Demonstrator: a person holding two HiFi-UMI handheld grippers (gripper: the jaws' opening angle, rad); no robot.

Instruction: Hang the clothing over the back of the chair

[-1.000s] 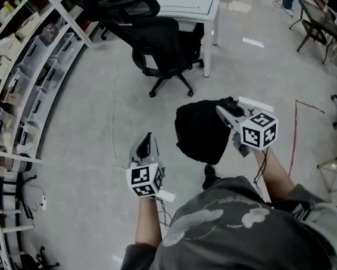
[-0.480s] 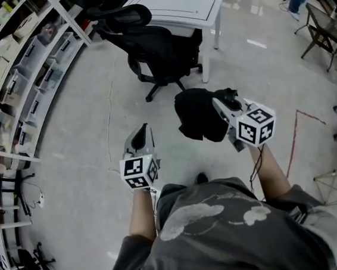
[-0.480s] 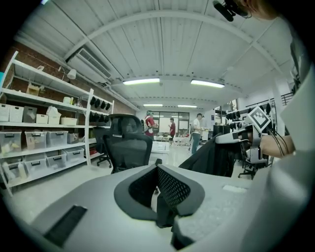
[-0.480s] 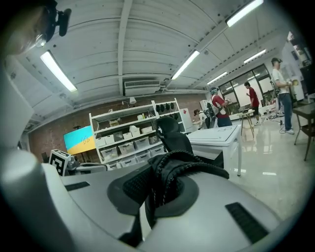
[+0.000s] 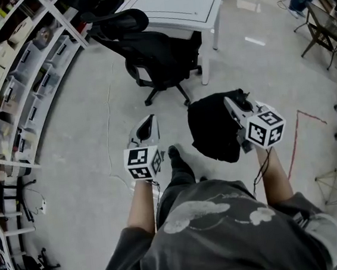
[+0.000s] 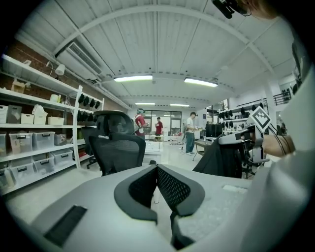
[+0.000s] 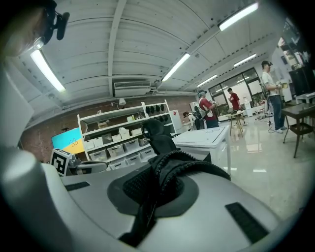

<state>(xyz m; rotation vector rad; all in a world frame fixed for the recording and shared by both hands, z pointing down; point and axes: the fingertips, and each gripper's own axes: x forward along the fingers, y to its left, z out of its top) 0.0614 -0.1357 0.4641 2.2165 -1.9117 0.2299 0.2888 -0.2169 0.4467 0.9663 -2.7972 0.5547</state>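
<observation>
Before black office chair (image 5: 147, 44): right gripper (image 5: 231, 101) clamped on bunched black garment (image 5: 212, 127); left gripper (image 5: 149, 120) closed, holding nothing.

Black clothing (image 5: 214, 126) hung bunched from the right gripper (image 5: 232, 102); well apart from the chair (image 5: 151, 52). Chair was black, mesh-backed, upright on castors.

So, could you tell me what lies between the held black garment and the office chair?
Only bare grey floor; the head view shows it between the black garment and the office chair.
</observation>
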